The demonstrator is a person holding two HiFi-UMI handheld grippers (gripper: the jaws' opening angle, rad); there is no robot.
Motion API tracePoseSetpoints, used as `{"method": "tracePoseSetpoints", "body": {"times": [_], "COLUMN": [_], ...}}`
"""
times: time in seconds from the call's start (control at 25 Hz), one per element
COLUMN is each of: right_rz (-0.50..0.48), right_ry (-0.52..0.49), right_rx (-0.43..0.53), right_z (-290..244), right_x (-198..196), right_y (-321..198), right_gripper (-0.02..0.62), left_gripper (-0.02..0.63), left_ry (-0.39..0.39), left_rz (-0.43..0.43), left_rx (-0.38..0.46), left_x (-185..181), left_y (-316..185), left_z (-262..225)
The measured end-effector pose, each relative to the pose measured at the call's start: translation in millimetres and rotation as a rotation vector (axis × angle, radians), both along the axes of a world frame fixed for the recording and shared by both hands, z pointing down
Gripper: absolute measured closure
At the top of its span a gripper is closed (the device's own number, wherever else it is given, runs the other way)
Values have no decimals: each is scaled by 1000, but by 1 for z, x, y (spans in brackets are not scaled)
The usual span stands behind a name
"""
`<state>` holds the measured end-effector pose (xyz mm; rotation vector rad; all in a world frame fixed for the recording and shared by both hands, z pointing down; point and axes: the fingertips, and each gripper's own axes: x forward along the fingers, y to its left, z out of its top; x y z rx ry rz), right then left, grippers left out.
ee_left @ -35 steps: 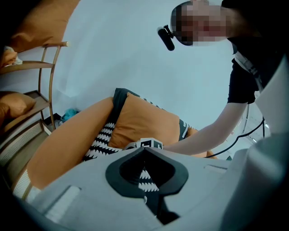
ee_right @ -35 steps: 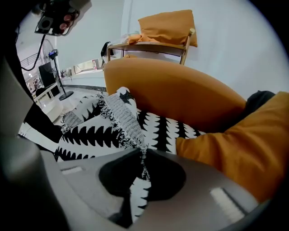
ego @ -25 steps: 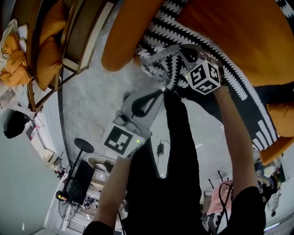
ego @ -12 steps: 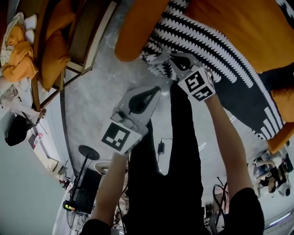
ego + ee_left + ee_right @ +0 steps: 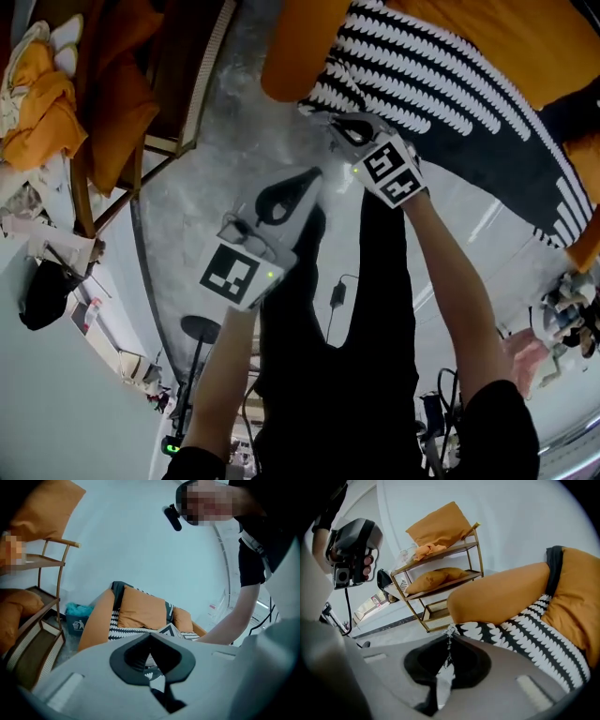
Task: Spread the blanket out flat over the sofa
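A black-and-white patterned blanket [image 5: 441, 94] lies over the orange sofa [image 5: 506, 37], next to its rounded armrest [image 5: 300, 56]. My right gripper [image 5: 345, 127] is shut on the blanket's corner at the sofa's front edge. In the right gripper view the fringed edge of the blanket [image 5: 525, 630] runs between the jaws of the right gripper [image 5: 450, 638]. My left gripper [image 5: 305, 178] hovers over the floor below and left of that corner, apart from the blanket. Its jaws meet at the tips [image 5: 150, 637] and I see nothing held in them.
A wooden shelf rack [image 5: 187, 103] with orange cushions [image 5: 117, 103] stands left of the sofa. A blue bin [image 5: 77, 618] sits by the armrest. The person's legs in black trousers [image 5: 347, 356] stand below the grippers. A round-based stand [image 5: 202, 328] and a cable [image 5: 337, 295] are on the floor.
The right gripper has drawn the blanket corner out from the sofa, and the bunched folds near it have pulled straighter. The left gripper has dropped a little away from the blanket.
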<state>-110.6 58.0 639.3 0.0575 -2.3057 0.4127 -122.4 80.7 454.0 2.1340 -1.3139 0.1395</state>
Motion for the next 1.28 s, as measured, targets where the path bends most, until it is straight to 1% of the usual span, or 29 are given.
{"method": "tracePoseSetpoints", "body": {"times": [0.16,0.24,0.44,0.56,0.72,0.84,0.96,1.12,1.2,1.28], "right_rz": [89,135,247,324,409,454,486,527,571,606], "right_ry": [-5,-17,-52,-76,-111,-119,-122,-138,-154,-162], "right_rx": [-29,-54,-151,-237,-334,-378,-417,-432,-451,-449], "right_z": [3,5,35,62,94,117,140,176,191,209], "right_x": [-15,-22,-38,-45,-50,-44,-37,-45,-51,-58], "right_y": [36,52,87,97,104,105,107,96,94,93], "right_gripper": [588,588,588,588,588,588,588,588,588,588], "left_gripper": [597,597,597,598,597,598,598,597,597,597], "left_ry": [-10,-11,5,5,-7,-37,-44,-71,-87,-104], "left_rz": [101,130,135,137,141,161,177,203,236,277], "left_rx": [38,48,29,-1,-22,-20,-24,7,1,7], "left_x": [-4,-7,-18,-20,-19,-14,-8,-8,-7,-8], "left_y": [29,42,69,76,72,64,55,34,33,33], "left_z": [-4,-3,17,38,66,86,102,127,140,155]}}
